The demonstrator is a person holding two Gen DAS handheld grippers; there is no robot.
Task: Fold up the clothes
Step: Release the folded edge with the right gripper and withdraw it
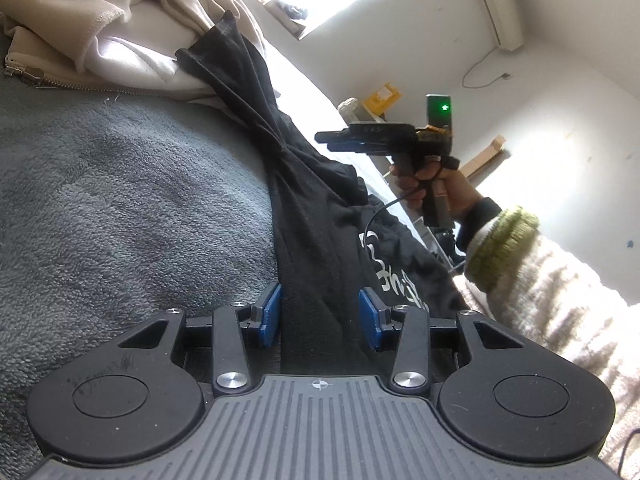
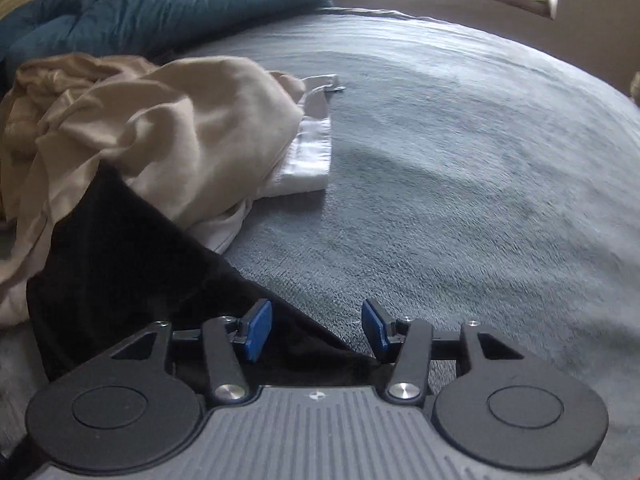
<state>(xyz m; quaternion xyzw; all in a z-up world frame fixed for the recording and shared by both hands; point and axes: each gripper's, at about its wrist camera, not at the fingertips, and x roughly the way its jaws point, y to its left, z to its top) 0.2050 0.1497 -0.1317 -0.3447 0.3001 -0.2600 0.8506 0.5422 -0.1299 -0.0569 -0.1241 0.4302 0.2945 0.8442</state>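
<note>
The left gripper (image 1: 319, 314) has a bunched band of the black garment (image 1: 304, 184) running between its blue pads (image 1: 272, 312), which stand partly apart; the cloth fills most of the gap and meets the left pad, yet whether both pads press on it I cannot tell. Ahead of this gripper the black cloth stretches in a twisted rope toward a heap of beige clothing (image 1: 120, 4) with a zipper edge, all lying on the grey fleece blanket (image 1: 120, 208). To its right, white lettering (image 1: 390, 264) shows on the garment, and beyond that a hand (image 1: 436, 190) in a knitted sleeve (image 1: 552, 280) holds the right gripper (image 1: 332, 138) side-on. In the right wrist view, the right gripper (image 2: 317, 330) stands about half open with nothing pinched; a corner of the black garment (image 2: 132, 264) lies under and left of its left pad, the beige pile (image 2: 160, 128) sits ahead to the left, and bare blanket (image 2: 460, 168) spreads ahead and right.
</note>
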